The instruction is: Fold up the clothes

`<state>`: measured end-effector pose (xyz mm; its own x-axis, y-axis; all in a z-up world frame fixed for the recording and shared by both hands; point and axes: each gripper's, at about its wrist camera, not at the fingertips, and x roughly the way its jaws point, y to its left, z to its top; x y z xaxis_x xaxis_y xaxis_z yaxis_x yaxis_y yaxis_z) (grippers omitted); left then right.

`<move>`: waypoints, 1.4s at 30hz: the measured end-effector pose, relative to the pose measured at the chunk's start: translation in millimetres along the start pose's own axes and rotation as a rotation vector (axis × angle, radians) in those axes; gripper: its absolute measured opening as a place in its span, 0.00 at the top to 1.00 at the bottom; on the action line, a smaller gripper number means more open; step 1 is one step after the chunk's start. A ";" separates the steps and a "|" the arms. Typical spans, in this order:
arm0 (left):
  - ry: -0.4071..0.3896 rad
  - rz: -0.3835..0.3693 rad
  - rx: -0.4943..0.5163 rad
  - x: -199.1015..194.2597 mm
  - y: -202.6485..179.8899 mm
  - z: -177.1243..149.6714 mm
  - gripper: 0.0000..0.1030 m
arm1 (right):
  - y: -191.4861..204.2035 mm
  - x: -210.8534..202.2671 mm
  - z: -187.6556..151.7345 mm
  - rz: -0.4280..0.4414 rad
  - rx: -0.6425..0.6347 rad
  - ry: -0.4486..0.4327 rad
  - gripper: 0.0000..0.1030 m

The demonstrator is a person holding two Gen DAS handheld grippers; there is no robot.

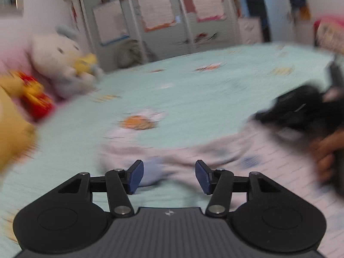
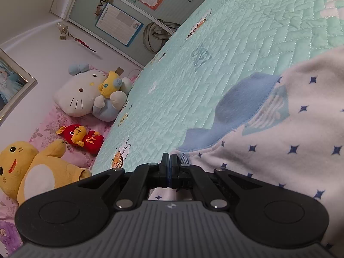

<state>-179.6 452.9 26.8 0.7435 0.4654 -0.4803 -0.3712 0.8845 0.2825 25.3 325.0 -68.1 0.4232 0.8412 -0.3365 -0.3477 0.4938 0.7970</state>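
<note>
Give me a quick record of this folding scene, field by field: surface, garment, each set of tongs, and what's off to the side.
surface: mint quilted bedspread
garment: white top with blue stars, blue collar, lying on the bedspread
left tongs: open, nothing between the pads, garment just ahead
right tongs: shut, at the garment's edge; whether fabric is pinched cannot be told
beside the bed: white cat plush, red plush, yellow plush

Soft daylight; left view motion-blurred, fisheye-warped edges.
</note>
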 end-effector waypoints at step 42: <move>0.118 0.305 -0.373 64.0 234.6 107.2 0.89 | 49.0 -6.9 -10.3 0.456 -0.252 0.118 0.67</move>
<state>-159.4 686.8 151.3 0.5097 0.6862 -0.5190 -0.7521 0.6483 0.1185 -3.3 345.6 -31.9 0.0907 0.9946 -0.0496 -0.6708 0.0979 0.7351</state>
